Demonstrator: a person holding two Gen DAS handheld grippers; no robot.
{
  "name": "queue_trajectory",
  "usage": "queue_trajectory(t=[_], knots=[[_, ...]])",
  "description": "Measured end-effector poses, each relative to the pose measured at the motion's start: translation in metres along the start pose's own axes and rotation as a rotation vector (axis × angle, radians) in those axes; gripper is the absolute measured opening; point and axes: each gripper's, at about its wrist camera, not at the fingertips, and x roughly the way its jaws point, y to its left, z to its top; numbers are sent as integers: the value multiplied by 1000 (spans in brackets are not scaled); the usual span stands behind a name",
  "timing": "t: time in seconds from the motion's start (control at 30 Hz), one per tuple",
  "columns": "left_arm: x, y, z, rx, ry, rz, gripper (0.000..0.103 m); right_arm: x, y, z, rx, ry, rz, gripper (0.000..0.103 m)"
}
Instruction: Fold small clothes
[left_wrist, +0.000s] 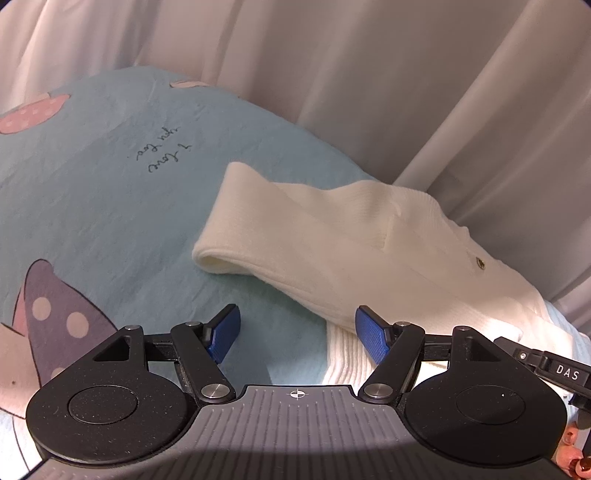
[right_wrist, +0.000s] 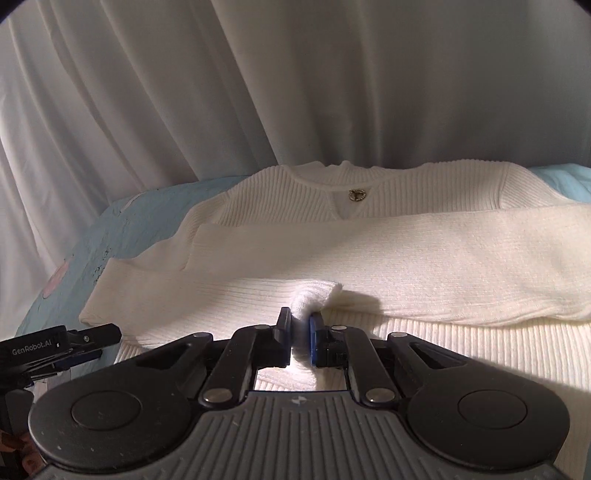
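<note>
A small white ribbed sweater (right_wrist: 369, 251) with a gold button (right_wrist: 357, 194) at the neck lies on a light blue sheet (left_wrist: 110, 206). Both sleeves are folded across its body; one cuff (left_wrist: 221, 254) points left in the left wrist view. My right gripper (right_wrist: 301, 325) is shut on a pinched ridge of the sweater's knit near its lower middle. My left gripper (left_wrist: 297, 332) is open just above the sheet at the sweater's lower left corner. Its right pad (left_wrist: 371, 338) rests over the ribbed hem, and nothing is clamped between the pads.
White curtains (right_wrist: 295, 92) hang close behind the bed. The blue sheet carries cartoon prints (left_wrist: 55, 314) and handwriting (left_wrist: 162, 155) to the left of the sweater. The left gripper's body (right_wrist: 55, 347) shows at the left edge of the right wrist view.
</note>
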Motion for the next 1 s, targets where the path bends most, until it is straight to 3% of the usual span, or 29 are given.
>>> queue_trajectory(t=[0.1, 0.17, 0.27, 0.37, 0.47, 0.5, 0.57, 0.93, 1.0], knots=[[-1, -5, 2, 15, -6, -15, 75, -26, 4, 16, -107, -136, -95, 7], [-1, -10, 4, 34, -15, -27, 75, -37, -10, 29, -112, -195, -184, 7], [5, -20, 3, 67, -10, -41, 76, -40, -48, 39, -31, -176, -259, 7], [13, -28, 2, 93, 4, -51, 76, -39, -89, 33, 87, -117, -282, 9], [19, -32, 3, 122, -1, -40, 76, -47, -116, 22, 196, -112, -265, 12], [20, -33, 4, 129, -5, -34, 76, -47, -121, 19, 225, -106, -252, 22], [23, -33, 7, 135, -5, -21, 76, -46, -130, 12, 289, -88, -185, 32], [34, -35, 11, 165, 4, 3, 76, -23, -114, 4, 349, -67, -112, 33], [35, -34, 11, 164, 2, 3, 77, -19, -121, 4, 418, -75, -90, 28]])
